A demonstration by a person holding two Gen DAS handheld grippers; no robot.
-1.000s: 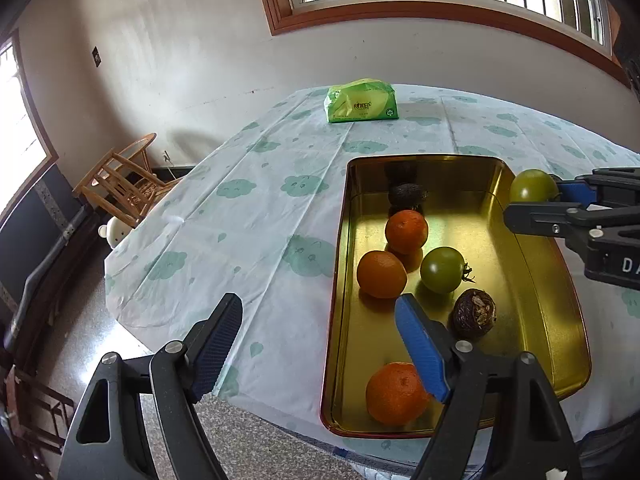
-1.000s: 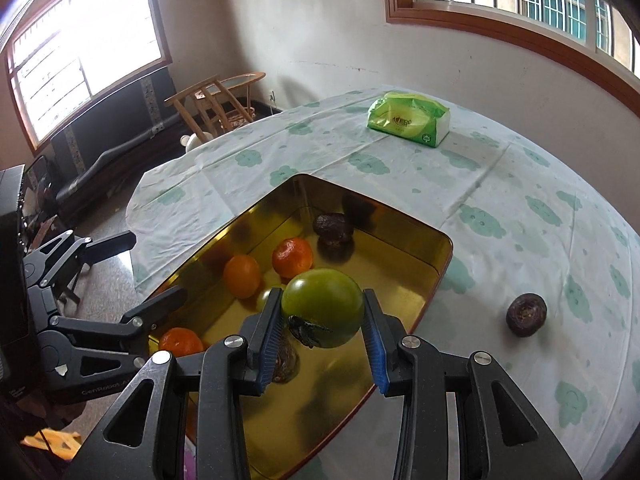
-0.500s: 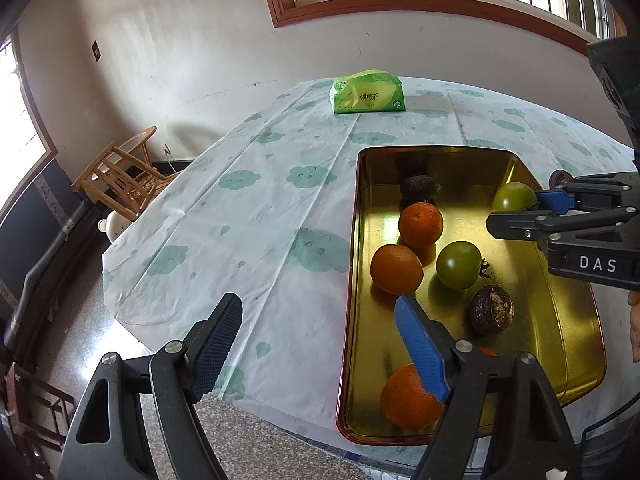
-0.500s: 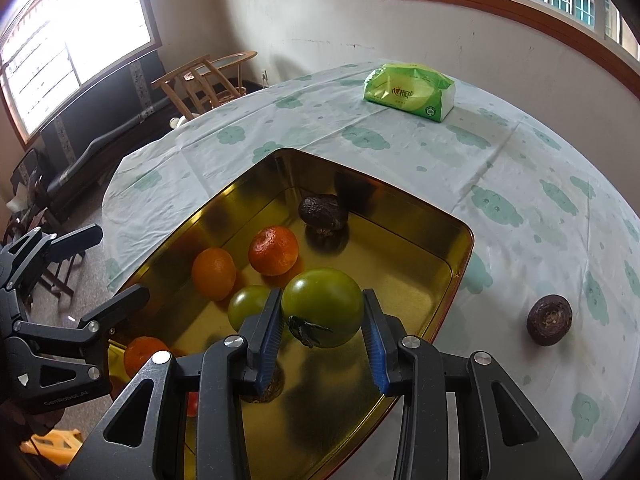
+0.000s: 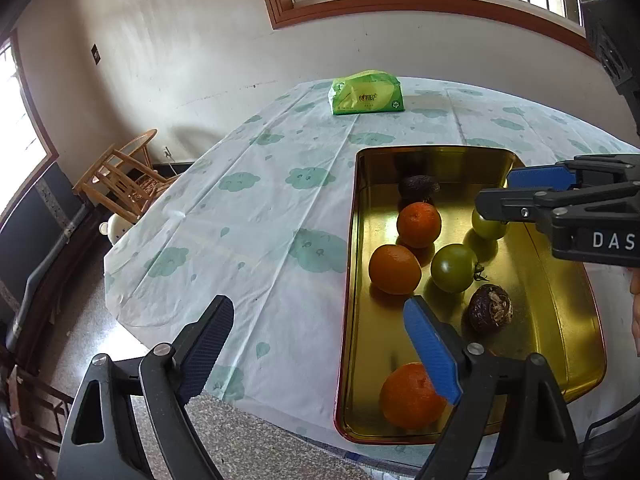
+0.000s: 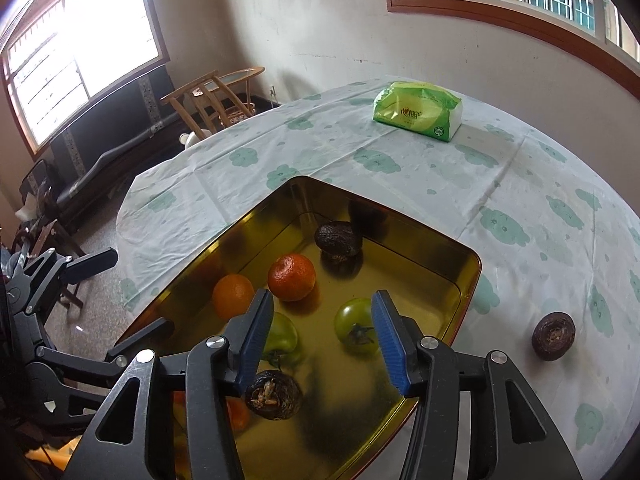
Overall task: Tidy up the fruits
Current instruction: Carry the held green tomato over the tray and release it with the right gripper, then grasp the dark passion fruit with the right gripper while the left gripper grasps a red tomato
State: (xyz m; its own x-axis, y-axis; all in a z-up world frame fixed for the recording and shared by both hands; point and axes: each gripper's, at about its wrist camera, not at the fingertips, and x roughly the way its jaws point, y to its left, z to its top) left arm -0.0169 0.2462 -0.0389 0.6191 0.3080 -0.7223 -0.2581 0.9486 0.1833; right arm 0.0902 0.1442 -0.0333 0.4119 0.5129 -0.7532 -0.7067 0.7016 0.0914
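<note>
A gold tray [image 5: 560, 320] [image 6: 460, 264] holds oranges [image 5: 418, 224] [image 6: 291, 277], two green tomatoes, a dark avocado [image 5: 418, 187] [image 6: 337, 238] and a brown passion fruit [image 5: 490, 308] [image 6: 273, 397]. My right gripper [image 6: 320, 334] [image 5: 496, 196] is open above the tray. The green tomato [image 6: 355, 321] [image 5: 488, 225] lies on the tray floor between its fingers, free of them. The other green tomato [image 5: 453, 267] [image 6: 282, 336] lies beside it. My left gripper [image 5: 316, 340] is open and empty over the tray's near left edge. Another passion fruit [image 6: 553, 335] lies on the tablecloth right of the tray.
A green tissue pack [image 5: 365, 93] [image 6: 417, 111] sits at the far side of the round table with a cloud-print cloth [image 5: 256, 216]. A wooden chair [image 5: 120, 184] stands on the floor at the left, past the table edge.
My right gripper has lowered into the tray and opened, letting go of the green tomato, which now rests on the tray floor. My left gripper has stayed open.
</note>
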